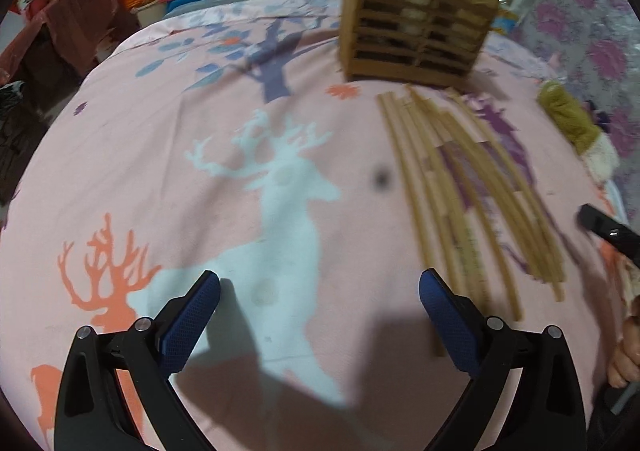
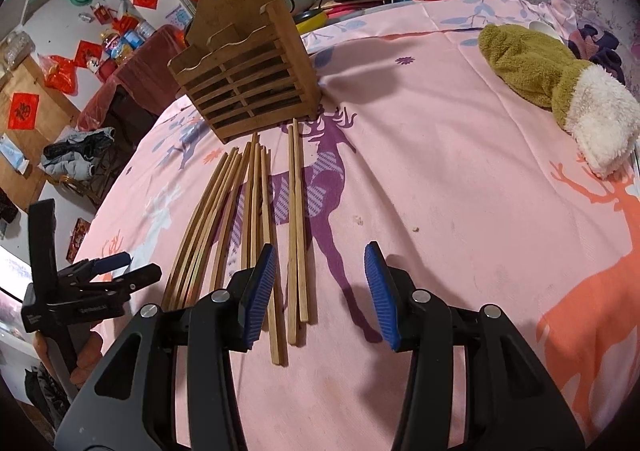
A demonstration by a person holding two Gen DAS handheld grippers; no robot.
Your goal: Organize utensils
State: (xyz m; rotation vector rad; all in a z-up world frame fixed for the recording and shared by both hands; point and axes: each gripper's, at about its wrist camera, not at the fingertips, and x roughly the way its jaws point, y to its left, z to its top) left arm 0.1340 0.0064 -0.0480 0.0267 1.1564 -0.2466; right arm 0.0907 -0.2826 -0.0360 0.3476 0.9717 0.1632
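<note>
Hovering at the left, the left gripper (image 1: 319,305) hangs with jaws wide and empty over the pink deer-print cloth (image 2: 460,171). Just right of it lie the loose wooden chopsticks (image 2: 256,219), fanned out — the slatted wooden holder (image 2: 248,87) stands at their far ends. The right gripper (image 2: 320,287) is released, empty, over two near ends.

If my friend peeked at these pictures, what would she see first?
Probably the pink tablecloth with its big deer shapes. Next, the bunch of wooden chopsticks lying in the middle of it, just in front of the slatted wooden holder standing on the cloth. She might also spot the fluffy green and white sock off to the right.
</note>
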